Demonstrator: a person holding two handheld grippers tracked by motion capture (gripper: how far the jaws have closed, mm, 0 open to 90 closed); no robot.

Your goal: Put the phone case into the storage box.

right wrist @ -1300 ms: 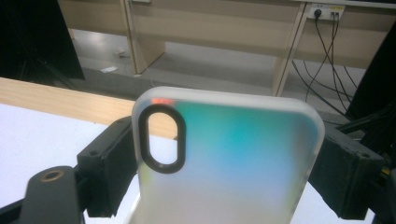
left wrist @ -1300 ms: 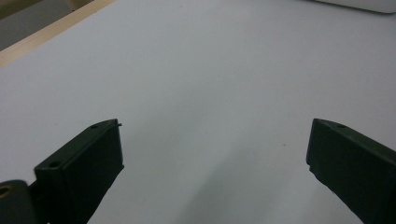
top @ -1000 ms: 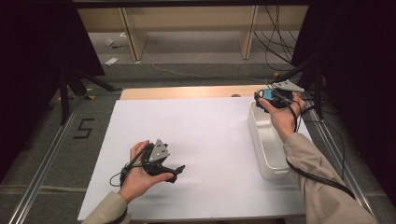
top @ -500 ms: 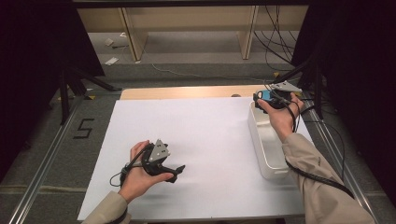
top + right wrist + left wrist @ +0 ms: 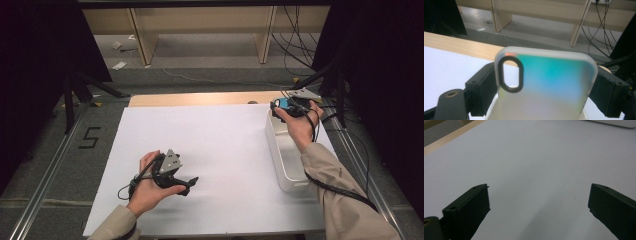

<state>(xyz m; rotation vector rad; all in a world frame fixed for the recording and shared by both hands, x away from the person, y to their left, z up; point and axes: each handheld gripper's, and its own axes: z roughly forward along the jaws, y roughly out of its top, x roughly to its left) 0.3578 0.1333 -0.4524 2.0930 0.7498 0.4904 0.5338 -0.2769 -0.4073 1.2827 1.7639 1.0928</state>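
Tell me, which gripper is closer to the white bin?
Right. The right gripper hangs over the far end of the white bin, clamped on a phone case. The left gripper sits open across the white sheet, well away from the bin.

Left tool (image 5: 191, 184) agape, right tool (image 5: 544, 82) clamped

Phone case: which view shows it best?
Right gripper view: the phone case stands close up between the right tool's jaws, camera cutout plain. The high view gives a small blue patch at that tool.
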